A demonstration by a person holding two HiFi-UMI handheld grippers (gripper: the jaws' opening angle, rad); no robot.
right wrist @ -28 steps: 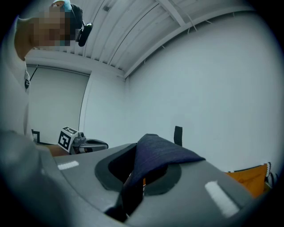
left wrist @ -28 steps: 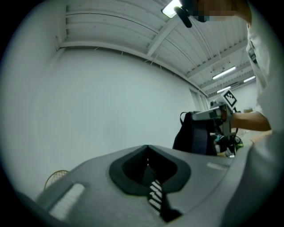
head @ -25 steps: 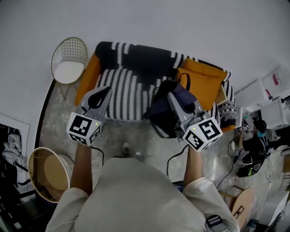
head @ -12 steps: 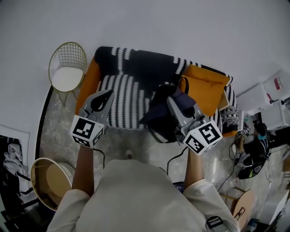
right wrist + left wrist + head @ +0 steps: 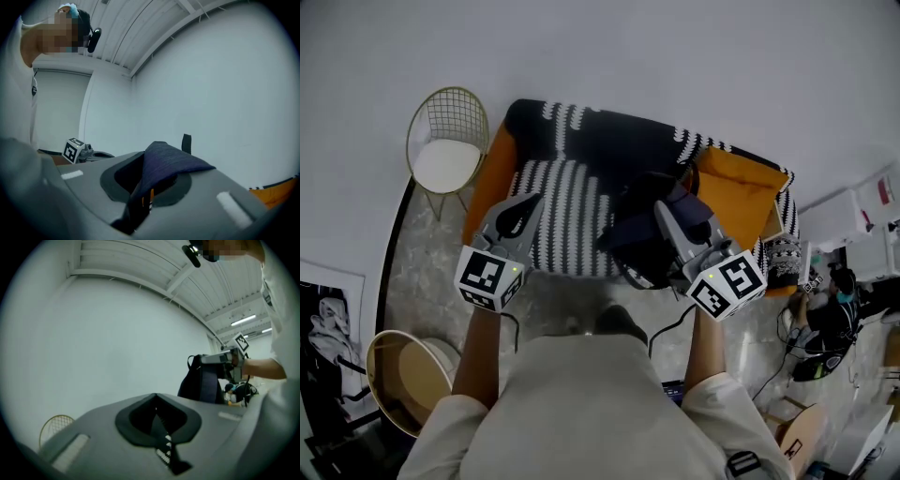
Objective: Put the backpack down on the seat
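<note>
Dark fabric backpack (image 5: 636, 239), striped knit seat (image 5: 562, 211), wire chair (image 5: 450, 114)

No legible text, brand or no. can be made out. Only b/w square coded markers are seen on the cubes of the left gripper (image 5: 523, 204) and right gripper (image 5: 667, 212). A red label on a white box (image 5: 874, 202) can't be read.

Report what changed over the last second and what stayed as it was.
The left hand-held gripper and the right hand-held gripper both moved forward towards the black-and-white striped sofa seat. The right one carried the dark navy fabric backpack closer to it. Nothing was grasped or released. Unchanged: the right jaws stay clamped on the backpack's fabric, the left hand-held gripper is shut and empty, and the backpack is not yet set down.
</note>
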